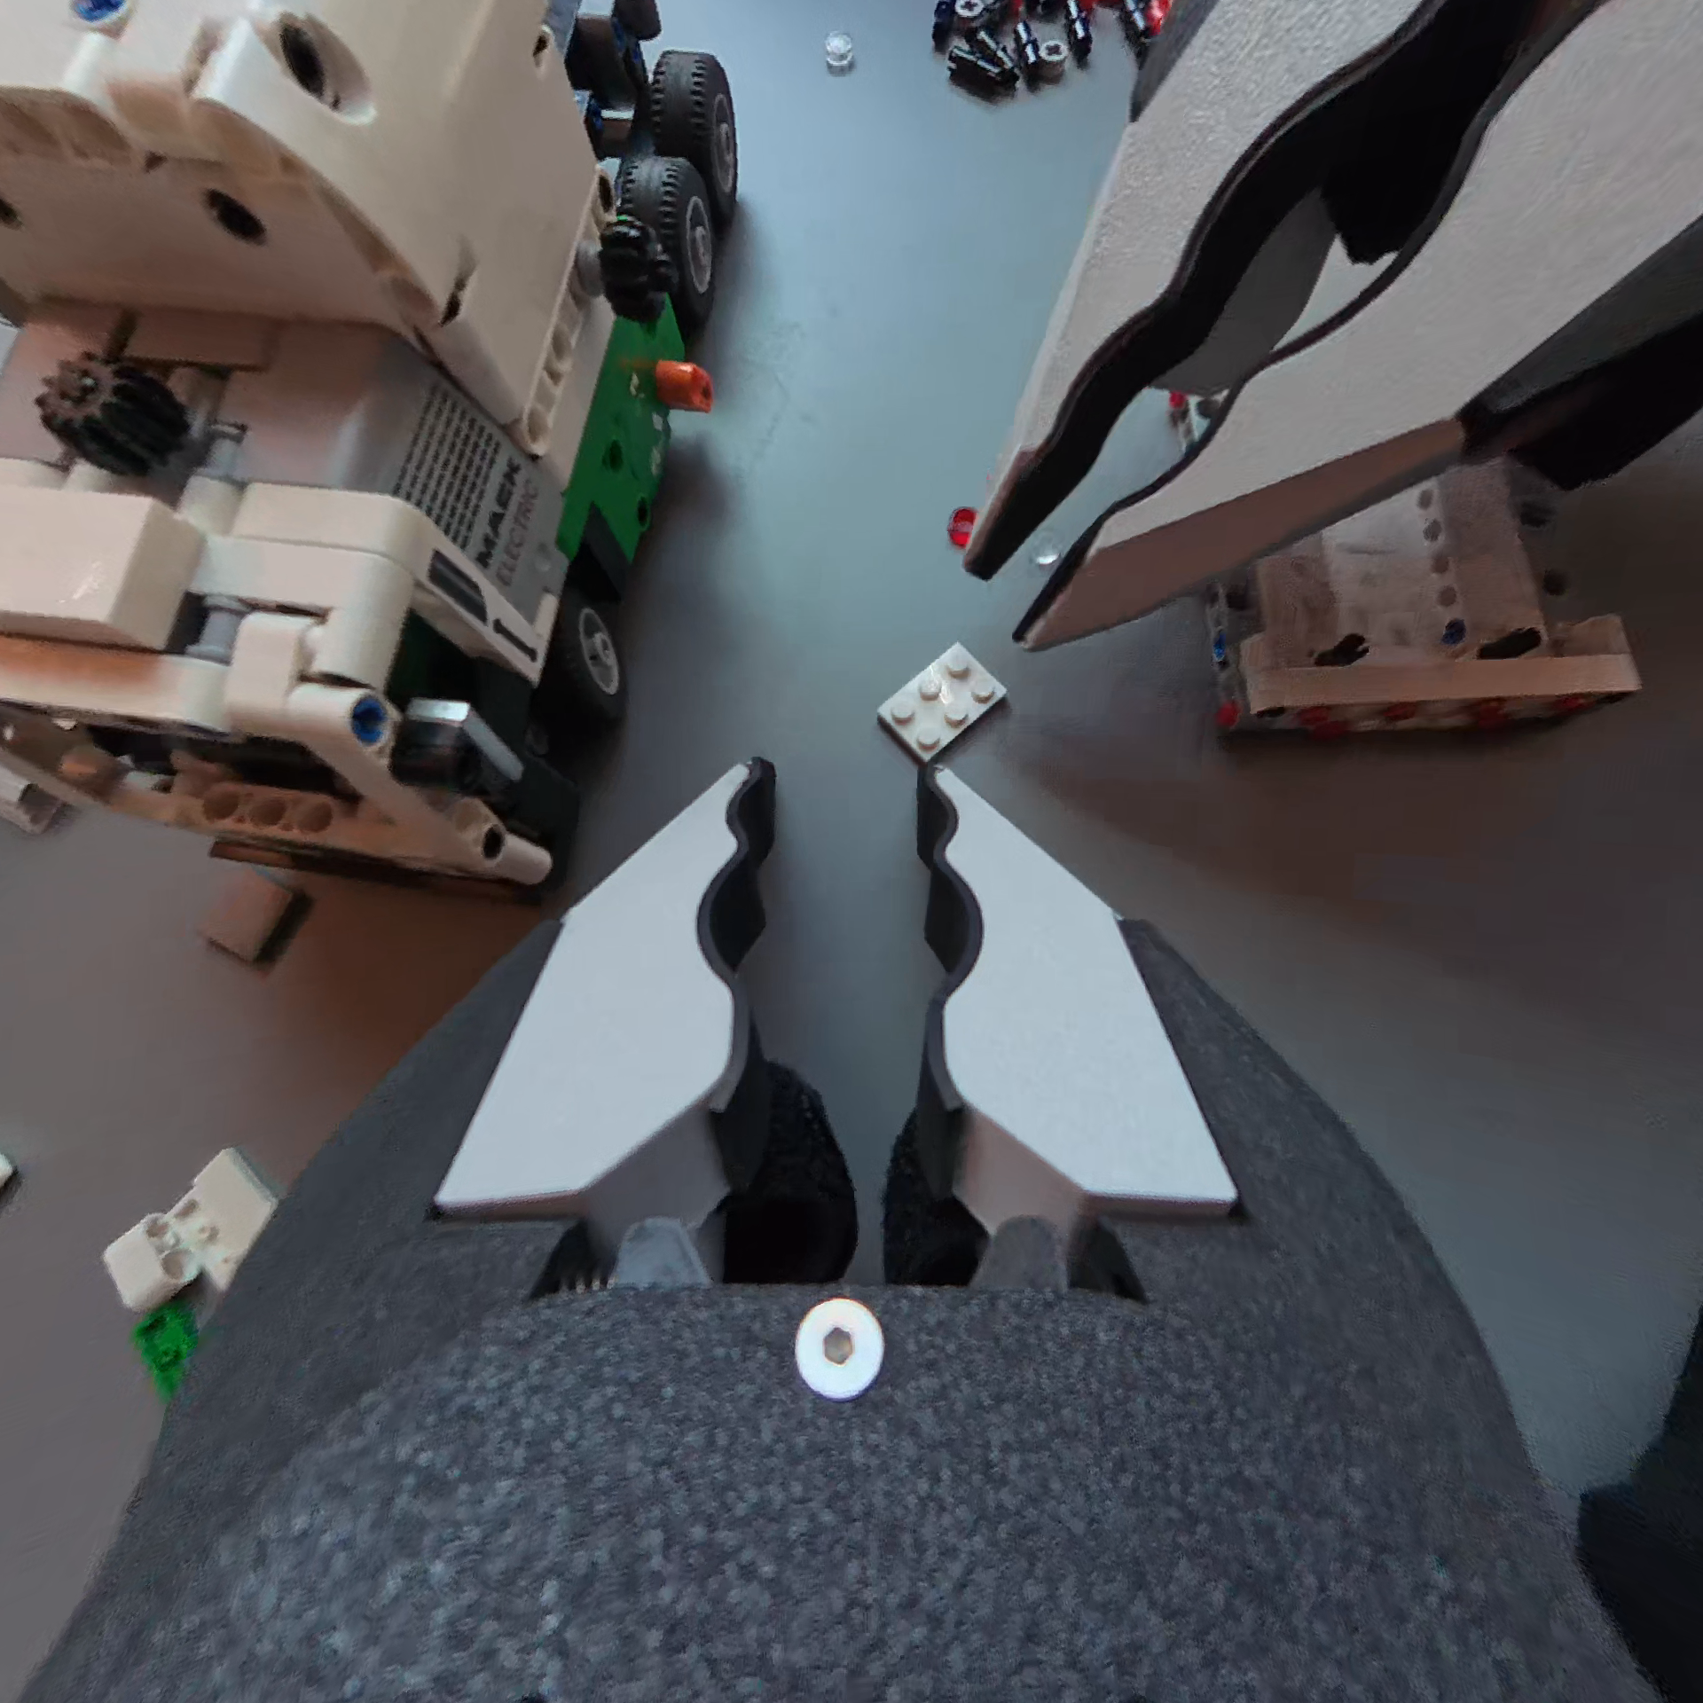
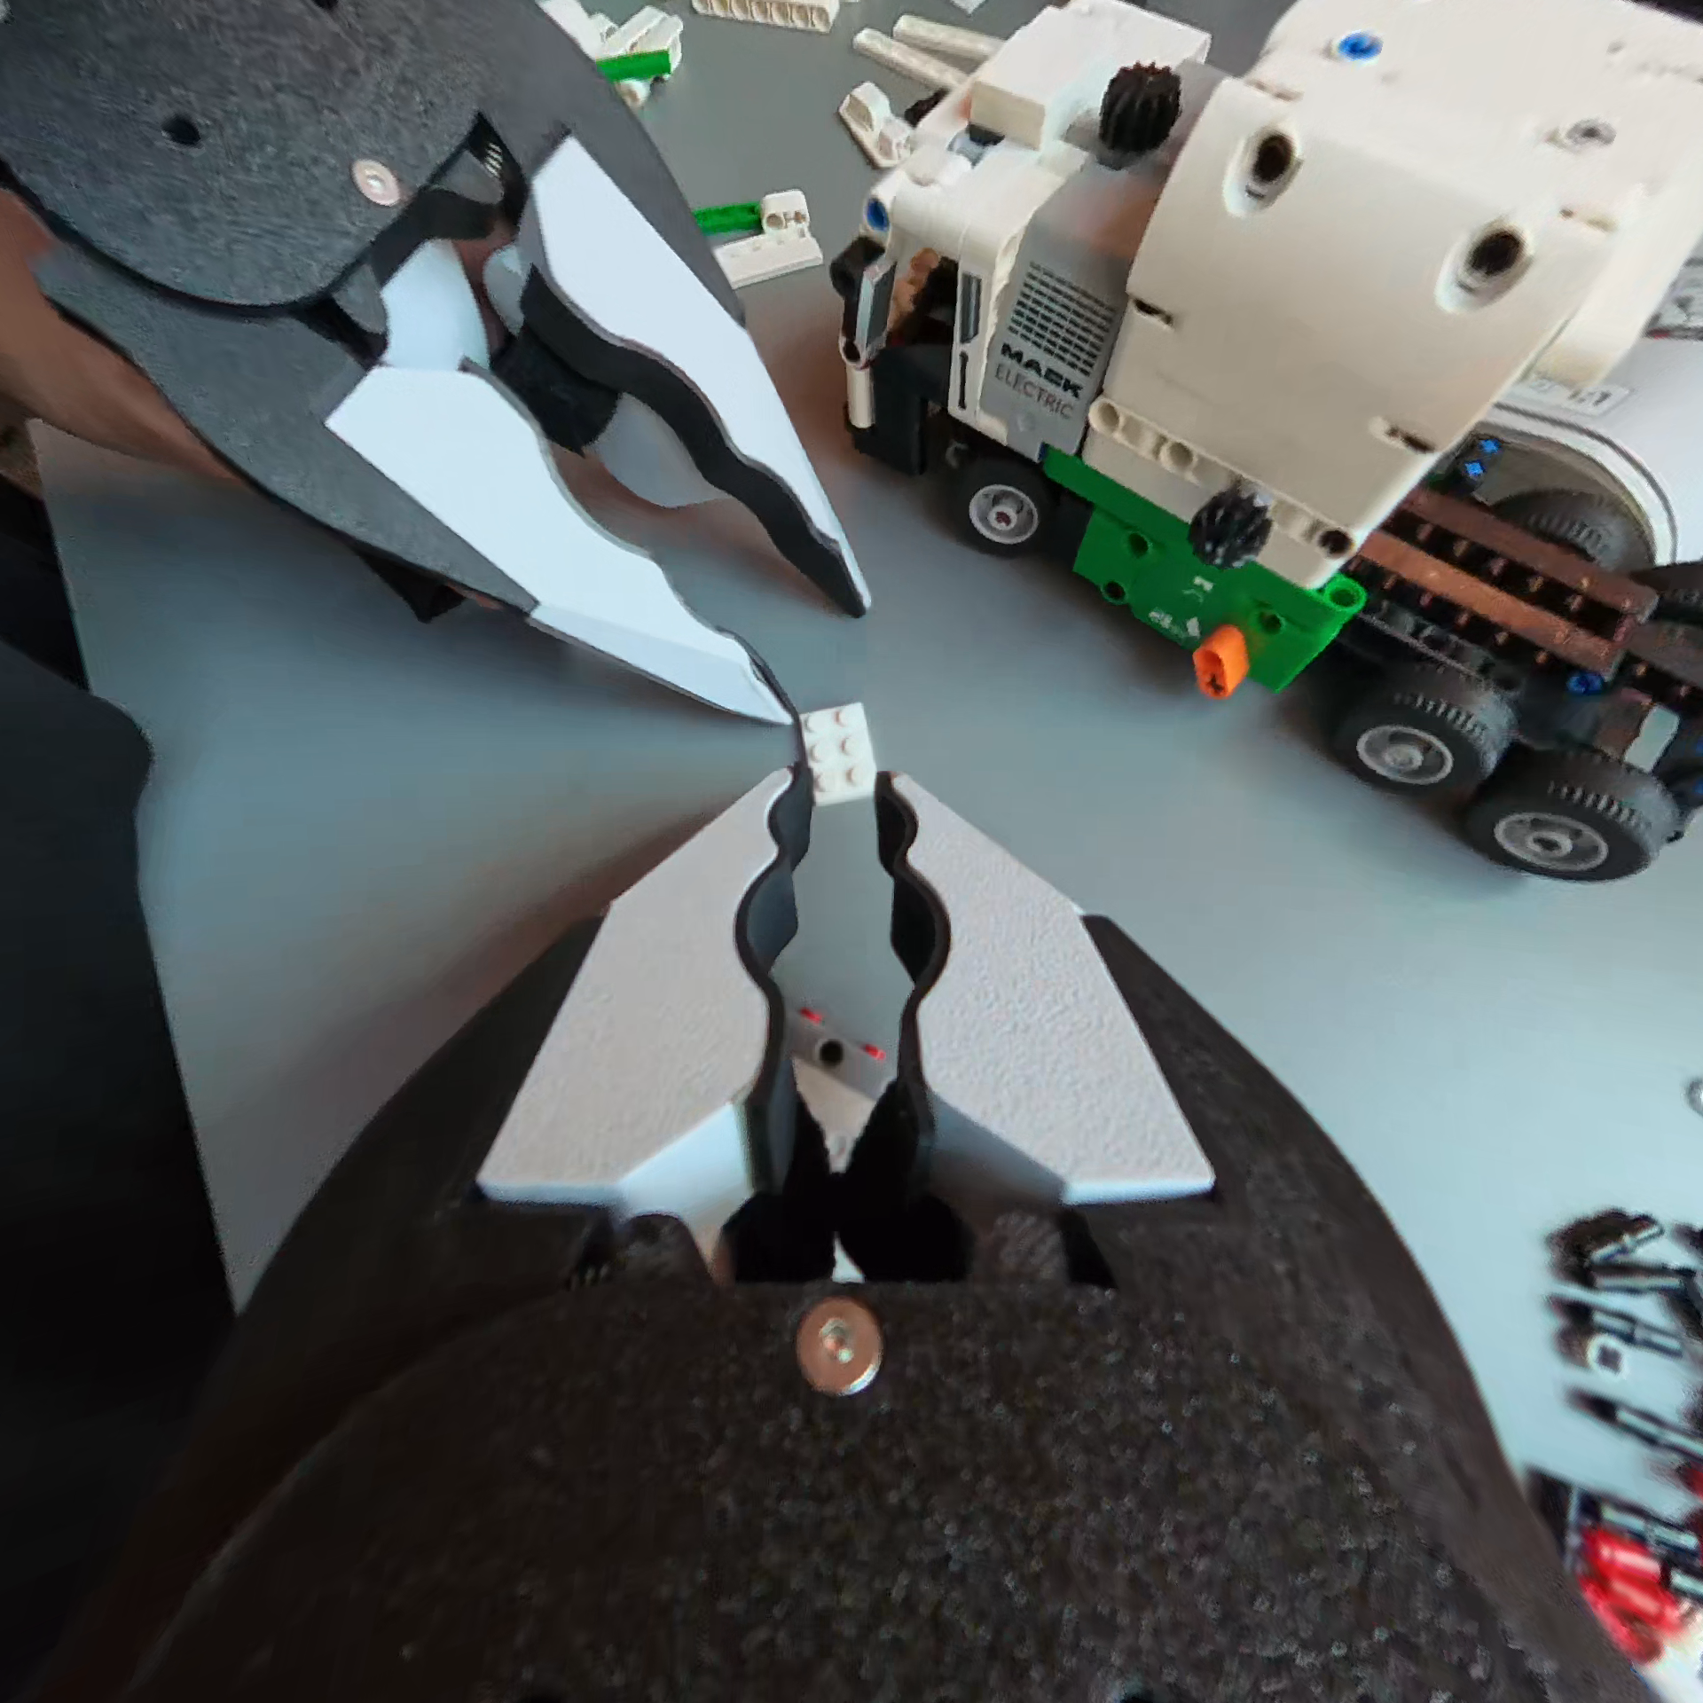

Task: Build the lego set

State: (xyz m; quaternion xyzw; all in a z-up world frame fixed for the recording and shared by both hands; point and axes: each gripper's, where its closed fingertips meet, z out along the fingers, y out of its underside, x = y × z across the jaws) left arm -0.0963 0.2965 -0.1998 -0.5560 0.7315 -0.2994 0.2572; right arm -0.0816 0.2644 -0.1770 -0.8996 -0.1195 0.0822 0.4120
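Observation:
A small white studded plate lies flat on the grey table, and it also shows in the right wrist view. My left gripper is open and empty, its tips just short of the plate. My right gripper is narrowly open and empty, hovering with its tips right at the plate's near edge. In the left wrist view the right gripper comes in from the upper right, apart from the plate. The white and green lego truck stands left of the plate; it also shows in the right wrist view.
A white sub-assembly with red pins stands under the right gripper. A pile of black and red pins lies at the far side and shows again in the right wrist view. A small red round piece and loose white and green pieces lie on the table. One gripper's finger ends stand about 5 cm off the other's.

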